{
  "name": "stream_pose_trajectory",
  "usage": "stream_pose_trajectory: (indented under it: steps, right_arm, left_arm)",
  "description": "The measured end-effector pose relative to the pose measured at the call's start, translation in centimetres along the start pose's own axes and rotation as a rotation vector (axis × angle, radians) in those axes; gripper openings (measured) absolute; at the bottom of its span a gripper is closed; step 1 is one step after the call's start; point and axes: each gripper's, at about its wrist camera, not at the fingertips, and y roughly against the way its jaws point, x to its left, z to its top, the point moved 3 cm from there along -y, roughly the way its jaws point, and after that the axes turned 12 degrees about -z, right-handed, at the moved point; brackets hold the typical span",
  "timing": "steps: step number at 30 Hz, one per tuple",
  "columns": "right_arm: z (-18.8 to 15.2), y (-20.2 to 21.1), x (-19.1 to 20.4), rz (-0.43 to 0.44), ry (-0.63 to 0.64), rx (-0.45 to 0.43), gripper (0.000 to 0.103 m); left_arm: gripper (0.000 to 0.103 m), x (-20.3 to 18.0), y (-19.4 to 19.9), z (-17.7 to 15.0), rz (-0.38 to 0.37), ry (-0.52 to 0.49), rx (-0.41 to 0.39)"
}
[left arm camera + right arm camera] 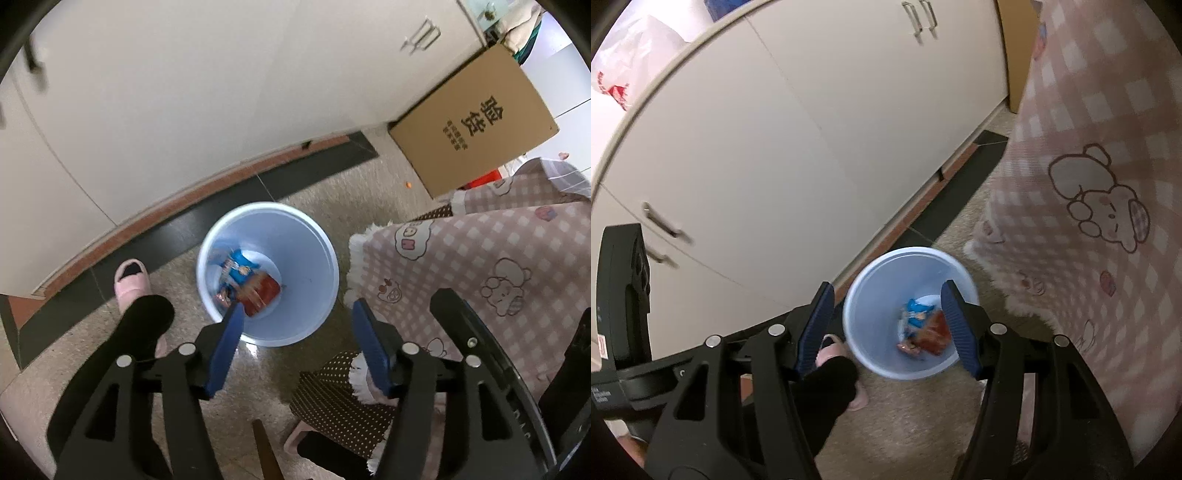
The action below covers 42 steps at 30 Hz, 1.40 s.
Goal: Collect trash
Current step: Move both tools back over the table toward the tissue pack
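Both hand-held grippers, left [295, 314] and right [886, 301], hang spread and empty above the bin [317, 236], wrappers [251, 284] inside.

The pale blue bin [267, 273] looks like smooth, slightly glossy plastic; the wrappers [245, 282] inside seem shiny foil, though blurred. Right, the checked blanket [480, 266] is soft matt cloth. Far cabinet doors [798, 140] are smooth, the box [476, 122] matt cardboard.
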Motion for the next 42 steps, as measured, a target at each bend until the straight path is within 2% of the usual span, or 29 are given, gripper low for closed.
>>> stream_pose_trajectory:
  steps: [6,9,13,16,18,23,26,28,31,37,39,42]
  right_arm:
    - [0.0,4.5,2.5,0.144,-0.049,0.003,0.060]
    - [0.2,7.8,3.5,0.243,-0.084,0.003,0.061]
    - [0.2,12.2,4.5,0.349,-0.097,-0.007,0.062]
    - [0.1,16.0,4.9,0.386,-0.070,-0.070,0.062]
    - [0.2,19.0,4.5,0.367,-0.055,-0.146,0.062]
    - [0.5,24.9,1.0,0.263,-0.049,-0.327,0.067]
    - [0.6,27.7,-3.5,0.186,-0.101,-0.409,0.067]
    - [0.5,29.1,-7.0,0.142,-0.156,-0.448,0.067]
    - [0.0,30.9,-12.3,0.073,-0.260,-0.499,0.069]
    - [-1.6,32.2,-24.2,-0.055,-0.518,-0.540,0.073]
    - [-1.9,32.0,-27.6,-0.086,-0.599,-0.528,0.078]
    - [-1.7,31.1,-31.0,-0.099,-0.672,-0.498,0.078]
  left_arm:
    - [0.064,-1.1,7.3,-0.9,-0.005,-0.004,-0.149]
    - [0.067,-2.3,11.4,-1.7,-0.022,-0.003,-0.238]
    - [0.070,-4.0,16.6,-2.9,0.018,-0.016,-0.364]
    - [0.074,-5.7,19.9,-3.7,-0.007,-0.023,-0.435]
    - [0.074,-7.4,21.1,-4.1,-0.041,-0.045,-0.454]
    - [0.076,-13.2,21.6,-5.3,-0.090,-0.140,-0.443]
    - [0.076,-16.6,20.9,-6.5,-0.125,-0.189,-0.419]
    - [0.076,-19.9,20.0,-7.2,-0.151,-0.257,-0.392]
    - [0.076,-24.7,17.7,-8.2,-0.213,-0.328,-0.306]
    - [0.076,-33.1,12.3,-10.4,-0.334,-0.441,-0.162]
    - [0.076,-35.3,10.3,-10.6,-0.331,-0.461,-0.123]
    - [0.076,-38.0,7.6,-10.5,-0.335,-0.475,-0.073]
